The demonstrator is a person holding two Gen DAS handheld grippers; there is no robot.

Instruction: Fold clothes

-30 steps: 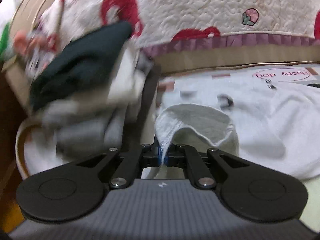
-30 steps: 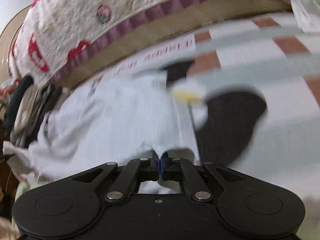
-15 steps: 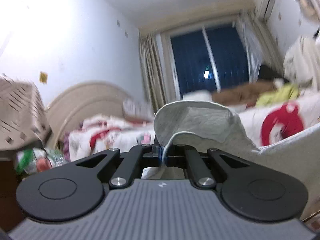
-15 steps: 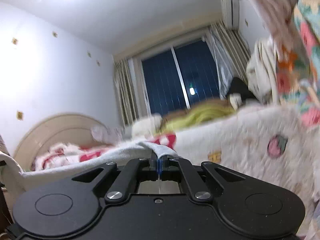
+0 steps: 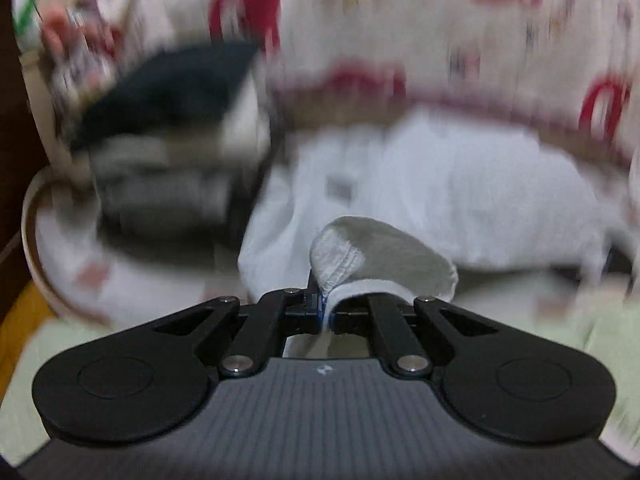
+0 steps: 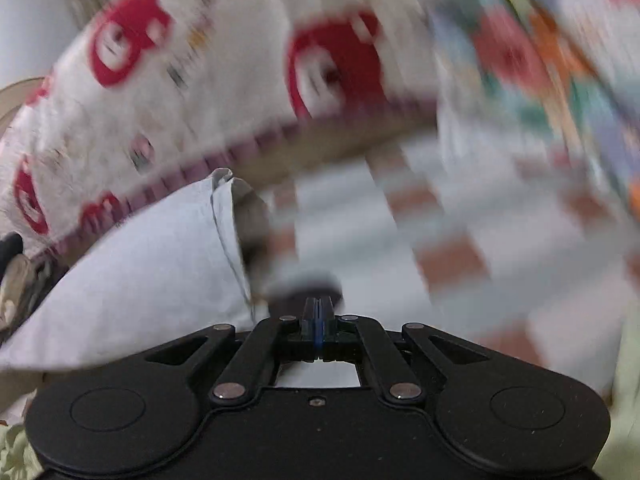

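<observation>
A white garment (image 5: 440, 192) lies spread on the bed and is blurred by motion. My left gripper (image 5: 324, 306) is shut on its hem, and a grey-white loop of the fabric (image 5: 380, 256) stands up just past the fingertips. In the right wrist view the same white garment (image 6: 140, 272) stretches taut at the left, with its seamed edge beside the gripper. My right gripper (image 6: 318, 308) is shut, and no cloth shows between its tips. A small dark patch (image 6: 304, 290) lies just beyond them.
A stack of folded clothes (image 5: 172, 168) topped by a dark garment (image 5: 168, 84) sits at the left of the bed. A quilt with red patterns (image 5: 400, 20) rises behind. A checked sheet (image 6: 460, 240) covers the bed, with a colourful blanket (image 6: 540, 60) at the right.
Both views swung up to the room's window and ceiling, then back down to the bed. The left gripper kept the hem. Cloth that lay over the right gripper's tips now lies beside it.
</observation>
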